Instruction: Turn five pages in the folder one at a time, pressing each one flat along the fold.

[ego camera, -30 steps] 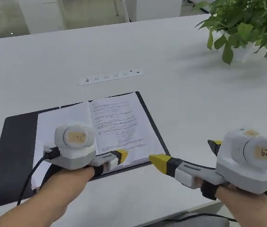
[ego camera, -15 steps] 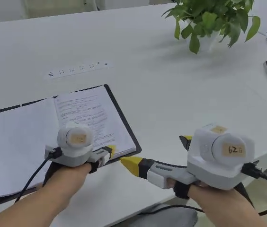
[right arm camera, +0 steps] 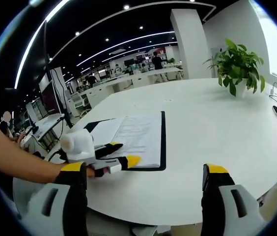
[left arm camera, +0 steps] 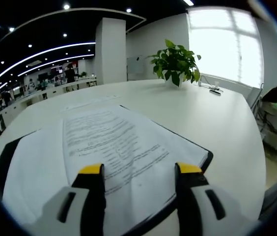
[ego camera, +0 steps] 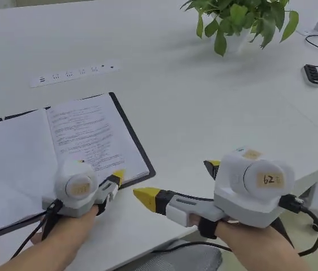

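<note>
- The left gripper (left arm camera: 141, 169), a grey two-jaw tool with yellow tips, hovers with its jaws parted and nothing between them. It is over the near right corner of the printed white page (ego camera: 88, 135), and against the folder it sits about where it did a second ago.
- The right gripper (ego camera: 179, 182) is spread wide and empty over the white table (ego camera: 204, 113), its nearer tip a little further off the folder's corner than before.
- The black folder (right arm camera: 162, 142) lies open and flat — its slide leftward in the head view is the headset swinging, not the folder moving. No page is lifted, so I judge that no turn began in this second.
- Writing: the paper label (ego camera: 269, 180) on the right gripper reads "62" plus a small mark I cannot make out. The orange label (ego camera: 80, 187) on the left gripper and the page's print are too small to read.
- Beyond, the white socket strip (ego camera: 74, 73) and the green potted plant (ego camera: 238, 20) carry no legible text.
</note>
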The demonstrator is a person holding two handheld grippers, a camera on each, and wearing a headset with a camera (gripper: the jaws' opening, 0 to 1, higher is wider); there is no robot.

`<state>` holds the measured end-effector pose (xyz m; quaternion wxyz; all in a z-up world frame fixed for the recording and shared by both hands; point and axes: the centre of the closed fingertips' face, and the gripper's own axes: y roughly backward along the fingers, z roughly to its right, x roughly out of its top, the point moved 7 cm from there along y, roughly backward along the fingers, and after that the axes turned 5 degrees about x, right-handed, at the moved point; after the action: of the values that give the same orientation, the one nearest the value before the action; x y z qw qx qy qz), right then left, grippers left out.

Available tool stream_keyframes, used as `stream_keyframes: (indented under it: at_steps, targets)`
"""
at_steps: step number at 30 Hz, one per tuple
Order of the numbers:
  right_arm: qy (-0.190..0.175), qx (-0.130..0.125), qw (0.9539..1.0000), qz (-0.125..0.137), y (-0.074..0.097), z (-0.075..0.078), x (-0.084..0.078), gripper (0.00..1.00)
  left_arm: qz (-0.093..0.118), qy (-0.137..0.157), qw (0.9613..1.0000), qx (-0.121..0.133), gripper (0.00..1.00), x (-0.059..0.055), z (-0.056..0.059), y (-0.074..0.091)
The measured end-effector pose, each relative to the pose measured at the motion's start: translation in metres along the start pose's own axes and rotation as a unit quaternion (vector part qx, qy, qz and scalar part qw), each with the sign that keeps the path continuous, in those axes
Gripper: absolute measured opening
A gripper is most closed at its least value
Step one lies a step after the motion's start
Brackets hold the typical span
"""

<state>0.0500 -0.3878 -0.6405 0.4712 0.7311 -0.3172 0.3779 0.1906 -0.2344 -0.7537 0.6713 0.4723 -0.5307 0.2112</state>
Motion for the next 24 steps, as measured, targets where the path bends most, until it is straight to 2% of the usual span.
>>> stream_keyframes:
  at_steps: [6, 12, 14, 19, 24]
  targets:
    - [0.000, 0.002, 1.0000, -0.010, -0.003, -0.001, -0.004, 0.97, 0.024, 0.005, 0.9997, 0.000, 0.45, -0.003, -0.003, 0.002]
    - [0.001, 0.006, 0.9999, -0.016, -0.007, -0.001, -0.005, 0.97, 0.039, 0.029, 0.9988, 0.008, 0.30, -0.005, -0.009, 0.004]
    - [0.000, 0.007, 0.9998, -0.018, -0.009, 0.000, -0.005, 0.96, 0.039, 0.034, 0.9986, 0.011, 0.22, -0.005, -0.013, 0.004]
    - [0.000, 0.012, 0.9996, -0.025, -0.017, 0.001, -0.005, 0.95, 0.037, 0.040, 0.9984, 0.015, 0.17, -0.005, -0.013, 0.004]
    - [0.002, 0.019, 0.9995, -0.026, -0.027, 0.003, -0.001, 0.93, 0.040, 0.063, 0.9970, 0.020, 0.13, -0.006, -0.016, 0.003]
